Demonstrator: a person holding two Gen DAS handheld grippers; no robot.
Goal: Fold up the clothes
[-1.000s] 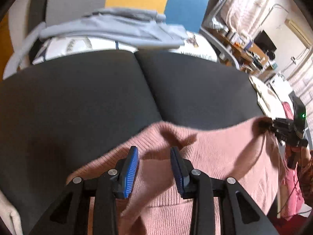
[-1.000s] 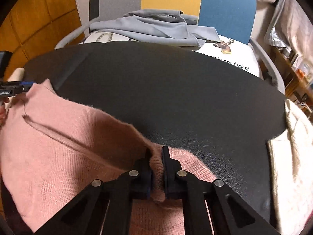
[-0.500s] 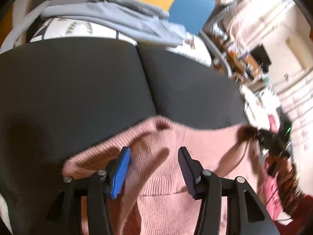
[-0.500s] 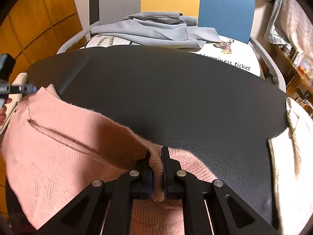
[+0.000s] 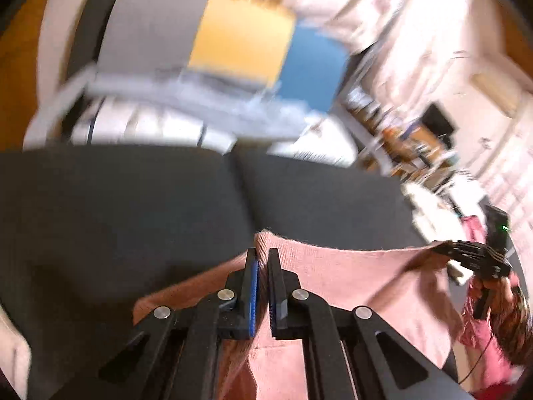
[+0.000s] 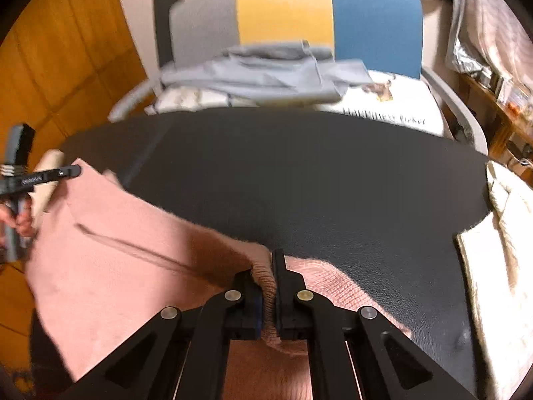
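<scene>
**Both grippers clamped on the pink sweater's edge**

The pink knit sweater (image 6: 110, 266) lies across the near part of the black desk (image 6: 299, 173), its far edge lifted off the surface and stretched between the two grippers. The left gripper (image 5: 263, 263) has just been closing, and its jaws now pinch a fold of that edge, with the knit bunched between the blue pads (image 5: 254, 296). The right gripper (image 6: 266, 266) is likewise clamped on the sweater, a roll of ribbed fabric squeezed between its jaws. In the left wrist view the right gripper shows at the far right, holding the other end of the same edge, with the fabric spanning between the two. In the right wrist view the left gripper shows at the far left with a hand (image 6: 20, 220) on its handle.

Beyond the desk stands a chair (image 6: 376, 23) with a grey, yellow and blue back; grey clothing (image 6: 266, 76) is heaped on its seat. A cream knit garment (image 6: 499, 240) lies at the desk's right edge. The left wrist view is blurred.
</scene>
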